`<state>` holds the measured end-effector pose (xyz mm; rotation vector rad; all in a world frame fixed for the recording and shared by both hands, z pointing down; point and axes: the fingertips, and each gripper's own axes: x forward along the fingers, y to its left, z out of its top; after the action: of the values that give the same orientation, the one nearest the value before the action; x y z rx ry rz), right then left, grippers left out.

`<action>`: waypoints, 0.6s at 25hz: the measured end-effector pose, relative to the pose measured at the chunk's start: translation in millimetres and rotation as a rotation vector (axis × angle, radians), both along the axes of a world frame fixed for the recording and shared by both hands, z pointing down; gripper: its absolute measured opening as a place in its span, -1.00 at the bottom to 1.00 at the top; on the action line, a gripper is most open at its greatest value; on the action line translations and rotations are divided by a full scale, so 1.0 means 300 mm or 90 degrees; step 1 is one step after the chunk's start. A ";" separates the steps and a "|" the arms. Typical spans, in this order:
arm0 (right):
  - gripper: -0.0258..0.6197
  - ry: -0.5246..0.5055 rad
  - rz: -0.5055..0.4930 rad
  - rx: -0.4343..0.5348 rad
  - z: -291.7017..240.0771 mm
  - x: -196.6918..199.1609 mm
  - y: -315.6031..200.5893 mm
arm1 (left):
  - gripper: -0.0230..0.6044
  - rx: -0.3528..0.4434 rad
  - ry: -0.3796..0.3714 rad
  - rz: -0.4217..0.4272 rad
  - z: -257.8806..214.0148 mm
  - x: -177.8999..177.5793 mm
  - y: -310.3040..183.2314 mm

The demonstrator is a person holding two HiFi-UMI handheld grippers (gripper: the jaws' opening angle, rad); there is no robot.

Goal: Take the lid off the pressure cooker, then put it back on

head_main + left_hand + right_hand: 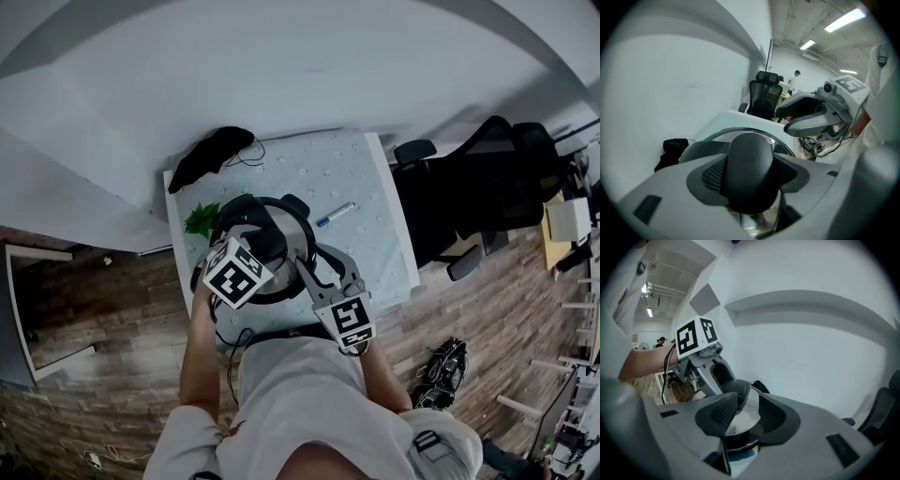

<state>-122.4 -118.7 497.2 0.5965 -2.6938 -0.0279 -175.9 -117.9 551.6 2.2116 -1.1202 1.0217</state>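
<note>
Where the lid sits: the lid point(289, 227) is on the pressure cooker point(296, 204), at the near-left part of the table point(375, 178). It looks seated, though the seam cannot be made out.
Left gripper: the left gripper point(750, 173) is clamped on the black knob point(749, 152) at the lid's centre, with a pad against each side.
Right gripper: the right gripper point(746, 414) has its jaws narrowly apart and nothing pinched. Bare steel lid shows through the gap.
Bearing: the knob lies just ahead of the right jaws, which hover over the lid's near-right rim.
Nearer hand: the left, which is on the knob.
Coming move: probably a twist or lift at the knob, along its upright axis.
</note>
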 end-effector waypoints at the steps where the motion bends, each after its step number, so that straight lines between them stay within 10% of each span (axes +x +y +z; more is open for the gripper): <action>1: -0.47 0.000 -0.001 0.000 0.000 0.004 -0.002 | -0.05 0.000 0.000 -0.012 0.000 -0.001 0.000; 15: -0.47 -0.007 -0.017 -0.004 0.003 0.029 -0.030 | -0.05 0.008 0.006 -0.171 0.002 -0.024 -0.016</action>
<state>-113.7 -127.9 498.1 0.5603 -2.7108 -0.0236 -183.1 -122.6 552.2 2.0036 -1.3781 0.8895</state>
